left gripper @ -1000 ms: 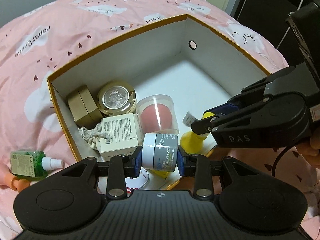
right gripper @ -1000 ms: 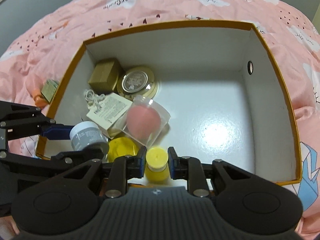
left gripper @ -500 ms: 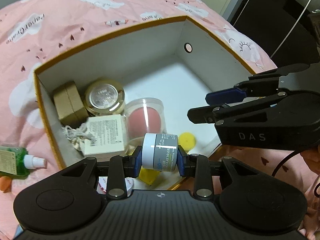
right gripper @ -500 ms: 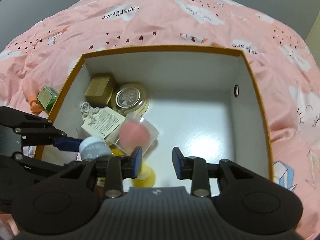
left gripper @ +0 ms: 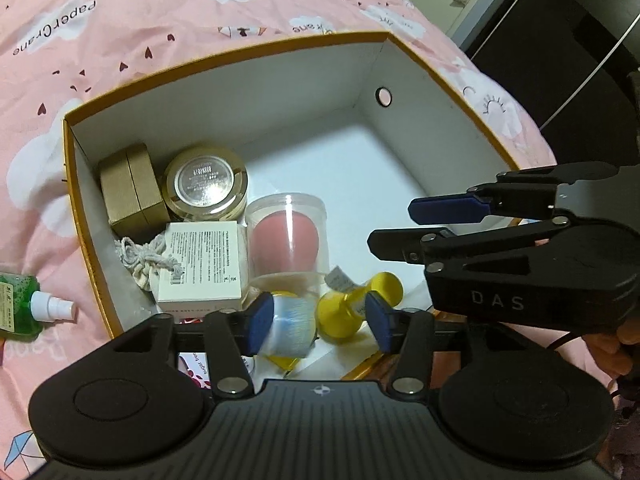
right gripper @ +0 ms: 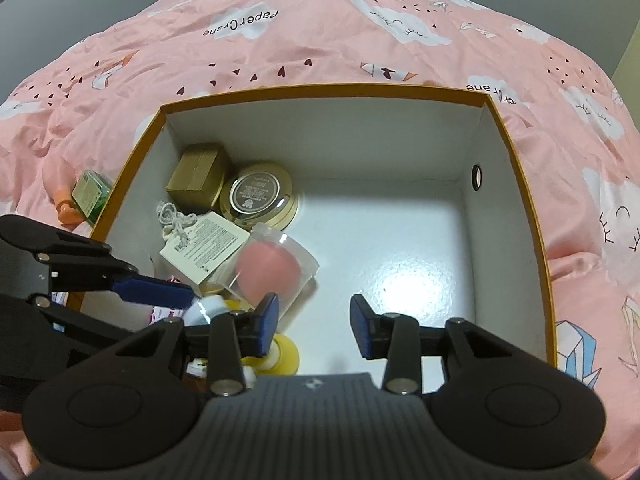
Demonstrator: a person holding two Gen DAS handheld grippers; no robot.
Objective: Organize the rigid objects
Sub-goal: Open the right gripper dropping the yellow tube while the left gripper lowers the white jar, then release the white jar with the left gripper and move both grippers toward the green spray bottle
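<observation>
Right wrist view: orange-rimmed box rests on pink cloud-print bedspread.

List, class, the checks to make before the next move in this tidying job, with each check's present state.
1. Left hand-held gripper open: ok, wider than the jar.
2. Jar settled in the box: cannot tell, blurred.
3. Right hand-held gripper empty: ok, open.
4. Yellow bottle in the box: ok, on its side.
5. Everything boxed: not ok, green bottle lies outside on the bedspread.
</observation>
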